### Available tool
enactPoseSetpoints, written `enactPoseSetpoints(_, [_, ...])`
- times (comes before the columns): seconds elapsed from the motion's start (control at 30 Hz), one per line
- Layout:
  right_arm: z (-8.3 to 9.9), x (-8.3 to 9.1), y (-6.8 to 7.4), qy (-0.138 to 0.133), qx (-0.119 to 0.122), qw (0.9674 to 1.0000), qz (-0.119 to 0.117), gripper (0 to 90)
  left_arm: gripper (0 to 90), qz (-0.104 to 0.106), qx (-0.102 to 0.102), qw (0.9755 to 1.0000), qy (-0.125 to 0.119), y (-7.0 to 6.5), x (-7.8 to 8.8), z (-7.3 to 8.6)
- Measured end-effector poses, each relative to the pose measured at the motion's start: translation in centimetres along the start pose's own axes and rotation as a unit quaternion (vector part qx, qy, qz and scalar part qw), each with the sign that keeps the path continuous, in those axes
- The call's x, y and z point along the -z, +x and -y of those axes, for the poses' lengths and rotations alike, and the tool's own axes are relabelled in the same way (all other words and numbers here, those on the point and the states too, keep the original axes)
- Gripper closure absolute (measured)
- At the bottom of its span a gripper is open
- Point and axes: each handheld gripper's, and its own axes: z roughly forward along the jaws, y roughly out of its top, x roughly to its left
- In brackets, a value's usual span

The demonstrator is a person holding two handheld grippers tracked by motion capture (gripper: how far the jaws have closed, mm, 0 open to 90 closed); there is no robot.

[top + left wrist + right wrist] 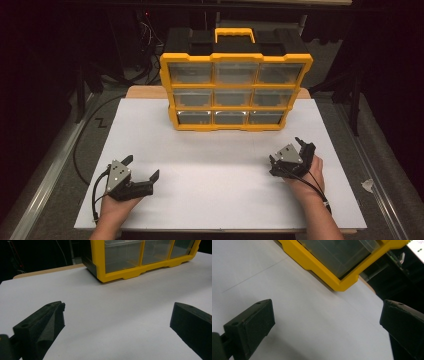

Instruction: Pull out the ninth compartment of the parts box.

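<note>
A yellow and black organizer case with clear drawers in three rows stands upright at the back middle of the white board. My left gripper rests at the front left, held by a hand, jaws wide apart and empty. My right gripper rests at the front right, tilted, jaws also apart with nothing between them. In the left gripper view the case's bottom drawers lie ahead across bare board, beyond the left gripper. In the right gripper view the case's lower corner shows slanted ahead of the right gripper.
The white board lies on a wooden table whose edge shows behind it. Dark floor, cables and metal rails surround the table. A scrap of tape lies off the board at the right.
</note>
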Motion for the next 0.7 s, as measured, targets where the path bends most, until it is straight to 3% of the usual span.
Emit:
enactPoseSetpoints(0.07, [-0.1, 0.0, 0.1, 0.000, 0.008, 1.0000, 0.003, 1.1, 0.2, 0.000, 0.000, 1.0000, 0.000, 0.0, 0.0, 0.0])
enactPoseSetpoints(0.1, [-0.3, 0.2, 0.3, -0.001, 0.031, 0.9995, 0.009, 1.1, 0.2, 0.000, -0.001, 1.0000, 0.000, 0.0, 0.0, 0.0])
enactPoseSetpoints(0.23, [-0.5, 0.2, 0.8, 0.002, 0.056, 0.9984, 0.012, 1.1, 0.2, 0.001, -0.001, 1.0000, -0.002, 0.0, 0.0, 0.0])
enactPoseSetpoints(0.4, [-0.7, 0.3, 1.3, 0.004, 0.072, 0.9972, 0.018, 1.1, 0.2, 0.000, -0.001, 1.0000, -0.003, 0.0, 0.0, 0.0])
enactPoseSetpoints(0.43, [-0.8, 0.3, 1.3, 0.002, 0.088, 0.9959, 0.022, 1.1, 0.2, 0.001, -0.002, 1.0000, -0.003, 0.0, 0.0, 0.0])
enactPoseSetpoints(0.47, [-0.8, 0.3, 1.3, 0.002, 0.088, 0.9959, 0.022, 1.1, 0.2, 0.001, -0.002, 1.0000, -0.003, 0.0, 0.0, 0.0])
enactPoseSetpoints(0.5, [-1.0, 0.5, 1.3, 0.002, 0.110, 0.9935, 0.029, 1.1, 0.2, 0.002, -0.003, 1.0000, -0.003, -0.1, 0.0, 0.0])
enactPoseSetpoints(0.6, [-1.1, 0.6, 1.5, 0.005, 0.114, 0.9929, 0.032, 1.1, 0.2, 0.003, -0.004, 1.0000, -0.003, -0.1, 0.0, 0.0])
enactPoseSetpoints(0.63, [-1.2, 0.7, 1.7, 0.005, 0.132, 0.9905, 0.037, 1.1, 0.2, 0.004, -0.004, 1.0000, -0.004, -0.1, 0.0, 0.0])
enactPoseSetpoints(0.67, [-1.2, 0.7, 1.7, 0.005, 0.132, 0.9905, 0.037, 1.1, 0.2, 0.004, -0.004, 1.0000, -0.004, -0.1, 0.0, 0.0])
enactPoseSetpoints(0.7, [-1.3, 0.8, 1.8, 0.005, 0.152, 0.9877, 0.036, 1.1, 0.2, 0.004, -0.004, 1.0000, -0.004, -0.1, 0.1, 0.0])
